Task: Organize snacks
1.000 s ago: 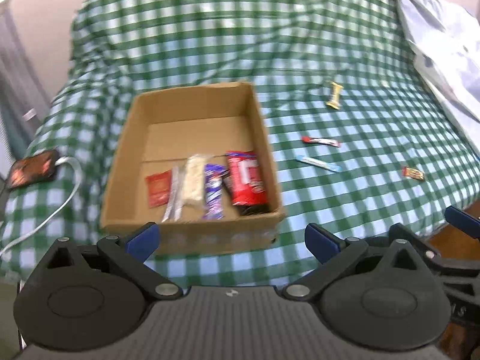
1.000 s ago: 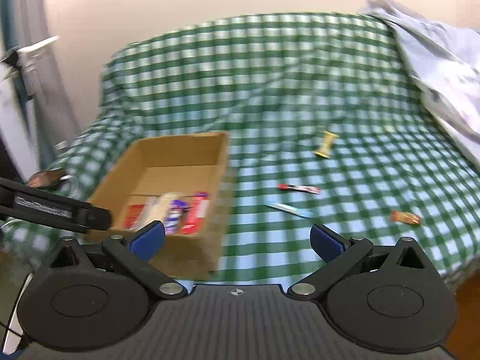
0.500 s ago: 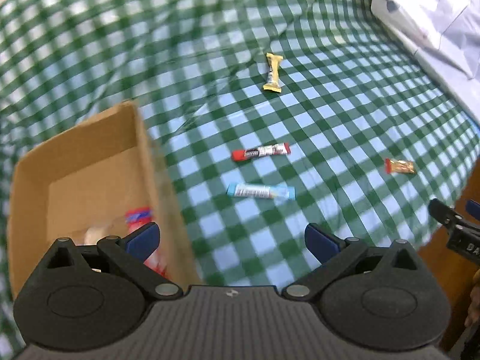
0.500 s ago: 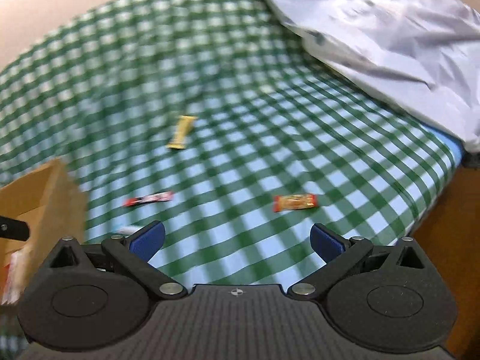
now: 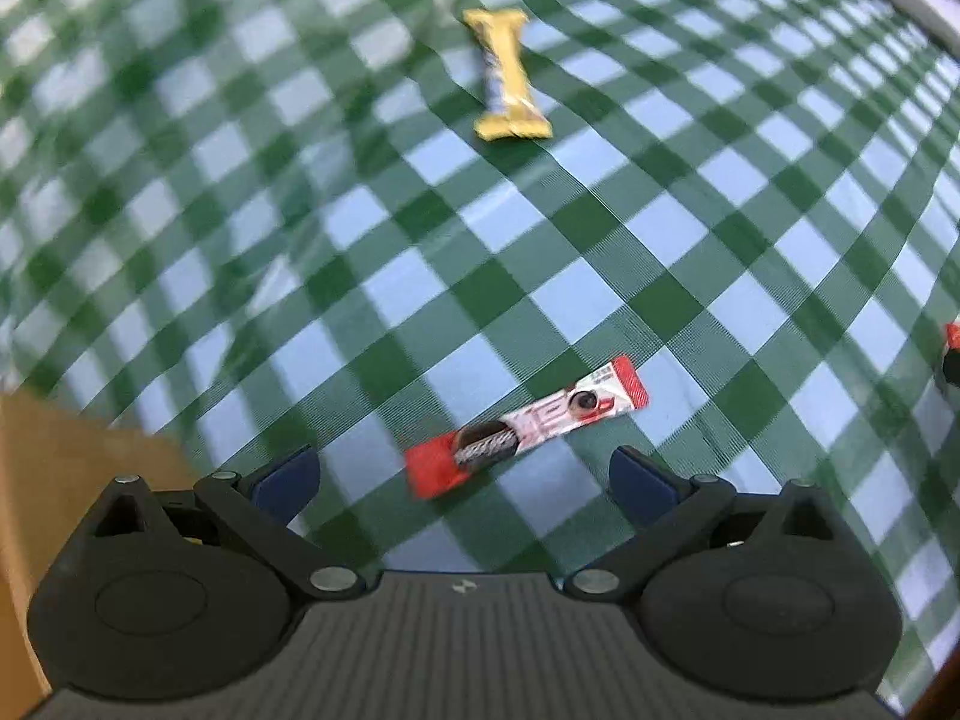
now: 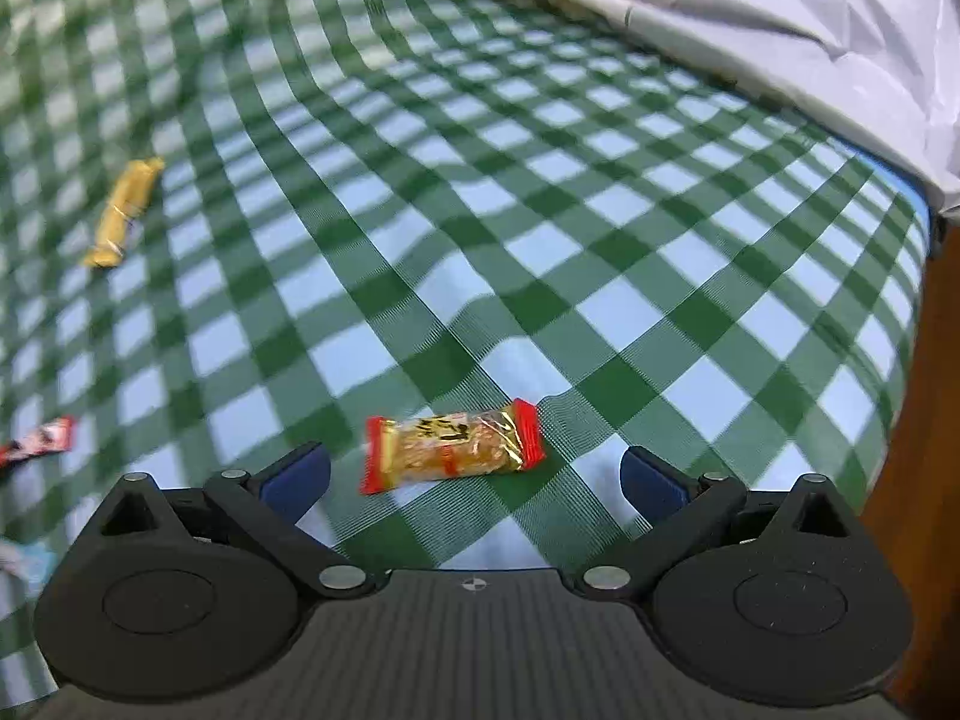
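Left gripper (image 5: 462,474): fingers spread wide, empty, low over the checked cloth (image 5: 600,300); red-and-white bar (image 5: 527,426) lies between the tips.
Right gripper (image 6: 474,471): fingers spread, empty; orange candy (image 6: 451,444) just ahead, near the cloth's right edge.
Open room: bare cloth around both snacks; yellow bar (image 5: 507,75) well apart.
Cut off: cardboard box (image 5: 42,480), only a blurred corner.
Room: crumpled white sheet (image 6: 780,12) along the far right edge.
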